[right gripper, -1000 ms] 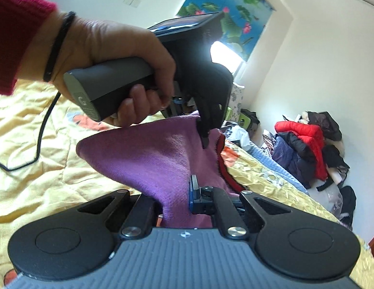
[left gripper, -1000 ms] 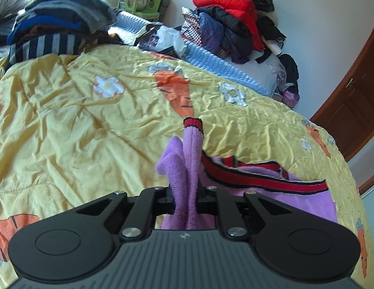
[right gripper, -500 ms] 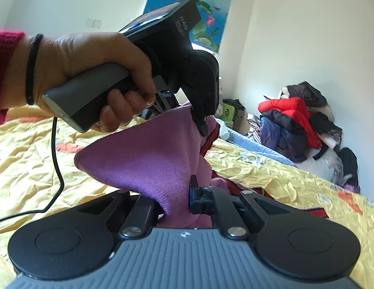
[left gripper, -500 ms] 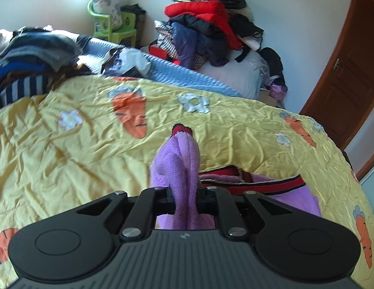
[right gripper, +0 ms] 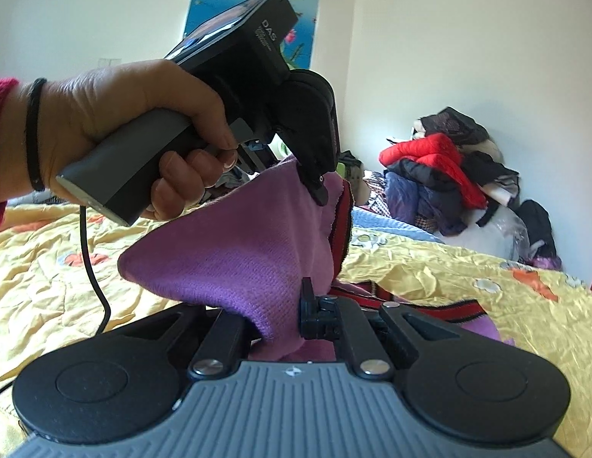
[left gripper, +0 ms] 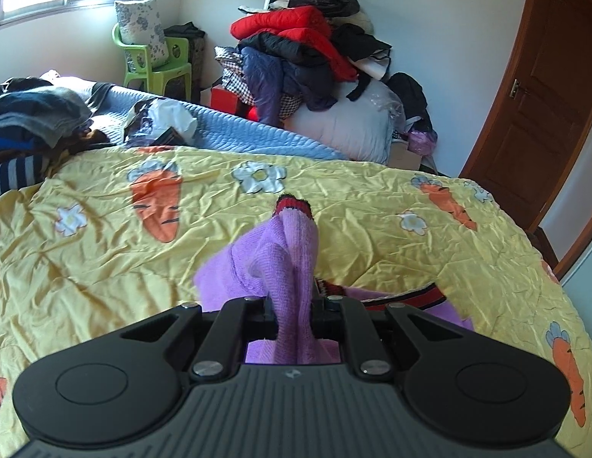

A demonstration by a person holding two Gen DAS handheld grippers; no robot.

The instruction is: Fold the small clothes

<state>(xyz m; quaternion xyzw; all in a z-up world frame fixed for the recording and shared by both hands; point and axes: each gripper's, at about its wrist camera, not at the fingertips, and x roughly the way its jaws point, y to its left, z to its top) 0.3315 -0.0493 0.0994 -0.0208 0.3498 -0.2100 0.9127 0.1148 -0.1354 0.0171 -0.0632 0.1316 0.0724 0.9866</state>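
Step in hand: lifting the purple garment (left gripper: 292, 263), frame centre, above the yellow quilt (left gripper: 105, 267). Left gripper (left gripper: 294, 315) and right gripper (right gripper: 284, 316) each pinch its fabric. Next, judged: carry the raised edge over, lower, release

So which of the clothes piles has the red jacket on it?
The pile against the far wall, beside the door; the pile of folded clothes on the bed's left shows none.

We see a yellow carrot-print quilt (left gripper: 105, 267) over the bed, a blue quilted blanket (left gripper: 234, 133) behind it, a green plastic chair (left gripper: 158, 70), heaped jackets (left gripper: 296, 57), a wooden door (left gripper: 532, 95), a poster (right gripper: 254, 11).
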